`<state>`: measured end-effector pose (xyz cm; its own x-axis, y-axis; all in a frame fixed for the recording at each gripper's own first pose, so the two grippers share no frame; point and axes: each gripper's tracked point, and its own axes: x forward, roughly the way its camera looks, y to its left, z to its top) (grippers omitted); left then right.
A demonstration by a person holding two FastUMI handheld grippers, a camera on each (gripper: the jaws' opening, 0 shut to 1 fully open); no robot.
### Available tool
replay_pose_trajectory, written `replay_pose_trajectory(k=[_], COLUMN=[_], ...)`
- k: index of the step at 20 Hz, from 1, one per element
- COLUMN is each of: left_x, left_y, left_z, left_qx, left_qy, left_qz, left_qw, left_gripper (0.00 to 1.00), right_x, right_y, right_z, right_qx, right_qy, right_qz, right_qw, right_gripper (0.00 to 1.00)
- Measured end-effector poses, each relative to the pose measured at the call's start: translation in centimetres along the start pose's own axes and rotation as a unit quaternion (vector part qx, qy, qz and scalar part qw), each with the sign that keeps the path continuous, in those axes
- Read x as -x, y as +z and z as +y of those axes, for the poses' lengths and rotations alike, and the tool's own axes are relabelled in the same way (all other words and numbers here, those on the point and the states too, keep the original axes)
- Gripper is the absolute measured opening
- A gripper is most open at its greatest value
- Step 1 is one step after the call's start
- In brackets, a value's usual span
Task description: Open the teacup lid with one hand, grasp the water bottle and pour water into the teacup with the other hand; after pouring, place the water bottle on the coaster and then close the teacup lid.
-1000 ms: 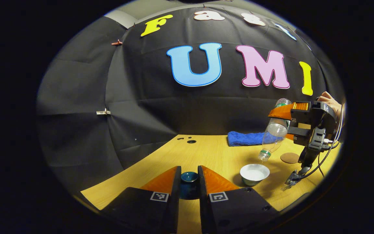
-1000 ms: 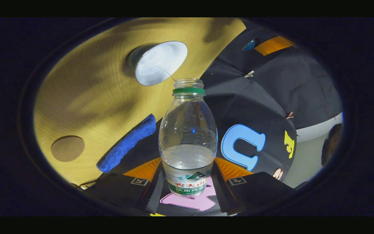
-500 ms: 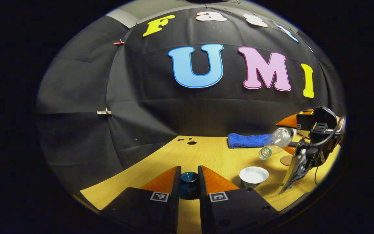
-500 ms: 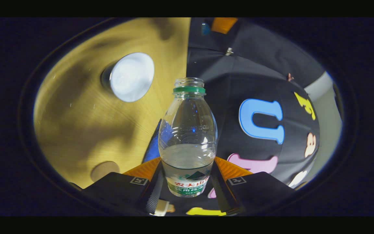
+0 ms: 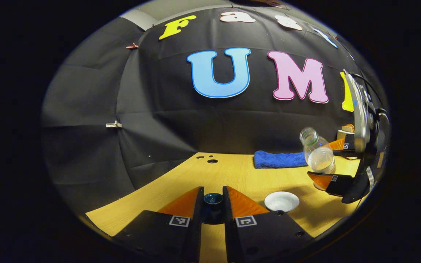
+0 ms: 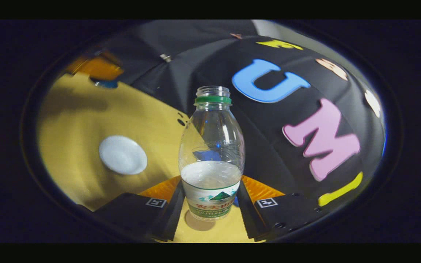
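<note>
- Black cloth walls in the booth behind a yellow wooden table (image 5: 232,175), with a folded blue towel (image 5: 280,159) lying at the table's far edge.
- On the table stands the teacup (image 5: 281,201), open, its inside pale; I cannot tell from these views how much water it holds.
- Left claw (image 5: 213,204) pinches the dark blue teacup lid (image 5: 213,199) between its fingers and holds it to the side of the teacup, off the cup.
- Right claw (image 6: 212,204) is closed around the lower body of the water bottle (image 6: 211,157), both fingers pressing at the label band.
- That bottle, uncapped, sits close to upright in the left gripper view (image 5: 318,155), its mouth away from the teacup; water fills only the lower part.
- Just under the bottle's base in the right gripper view lies a round brown patch, the coaster (image 6: 197,221); whether the base touches it I cannot tell.
- Judgement: lid opening is done, and pouring looks finished, since the bottle is no longer tipped over the cup.
- Step in hand appears to be setting the bottle down on the coaster.
- Left to do: release the bottle, then bring the lid across and seat it on the teacup.
</note>
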<state>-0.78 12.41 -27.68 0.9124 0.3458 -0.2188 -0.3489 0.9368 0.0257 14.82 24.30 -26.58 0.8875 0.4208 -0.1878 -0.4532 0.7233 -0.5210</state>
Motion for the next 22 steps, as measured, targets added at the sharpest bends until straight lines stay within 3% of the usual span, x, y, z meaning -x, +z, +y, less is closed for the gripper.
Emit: replay_pose_trajectory(k=[1,5,6,11,14,21,22], left_x=[-0.2,-1.0,-1.2,-2.0,-2.5,-3.3,-3.4], left_y=[0.2,0.7,0.8,0.8,0.8,0.5,0.5], left_z=[-0.4,-2.2,-2.7,-4.8,-6.0,-7.8,-8.0], left_qx=[-0.002,-0.007,-0.008,-0.007,-0.011,-0.015,-0.015], left_qy=[-0.003,-0.019,-0.023,-0.044,-0.055,-0.076,-0.077], left_qz=[-0.002,-0.006,-0.006,-0.004,-0.002,0.001,0.002], left_qw=[1.0,1.0,1.0,0.999,0.998,0.997,0.997], left_gripper=[0.27,0.34,0.3,0.31,0.31,0.27,0.34], right_x=[-0.1,0.2,0.1,0.3,-0.1,-0.8,-0.8], right_y=[0.3,-0.5,-1.0,-4.4,-6.5,-9.4,-9.3], right_z=[0.1,-3.3,-4.3,-7.5,-8.9,-8.9,-8.9], right_qx=[-0.05,-0.207,-0.233,-0.33,-0.369,-0.392,-0.392], right_qy=[0.004,-0.012,-0.022,-0.039,-0.058,-0.06,-0.059], right_qz=[-0.003,-0.02,-0.019,-0.028,-0.02,-0.005,-0.001], right_qw=[0.999,0.978,0.972,0.943,0.927,0.918,0.918], right_gripper=[0.74,0.74,0.74,0.74,0.74,0.74,0.75])
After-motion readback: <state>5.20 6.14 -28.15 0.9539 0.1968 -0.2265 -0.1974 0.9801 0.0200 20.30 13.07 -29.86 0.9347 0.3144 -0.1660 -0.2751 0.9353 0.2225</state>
